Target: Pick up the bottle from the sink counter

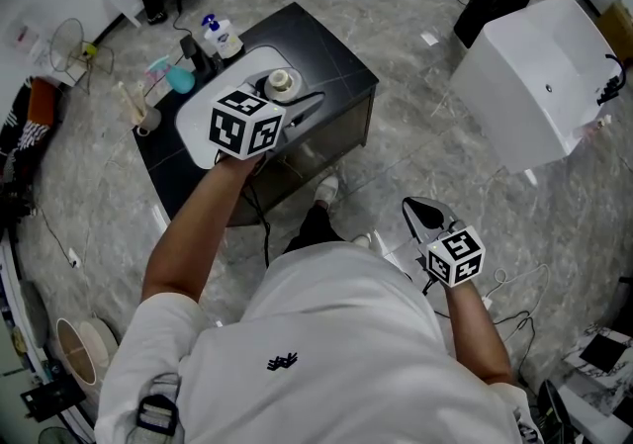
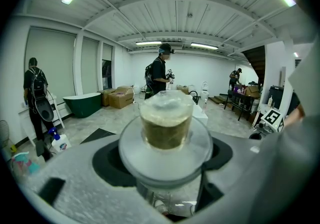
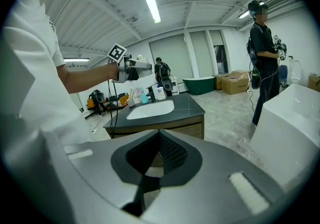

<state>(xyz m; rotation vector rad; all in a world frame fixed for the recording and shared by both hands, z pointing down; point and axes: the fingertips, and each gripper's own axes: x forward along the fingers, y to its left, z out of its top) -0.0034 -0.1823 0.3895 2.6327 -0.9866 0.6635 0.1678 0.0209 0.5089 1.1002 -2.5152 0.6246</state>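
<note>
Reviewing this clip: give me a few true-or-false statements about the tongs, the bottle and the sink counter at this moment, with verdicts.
1. The left tongs are clamped on the clear plastic bottle with the pale cap. True.
2. The right tongs stand wide open. False: they are shut, with nothing in them.
3. The clear plastic bottle rests in the white sink basin. False: it is held in the air above the dark counter.
4. A white bottle with a blue top stands at the back of the dark counter. True.
</note>
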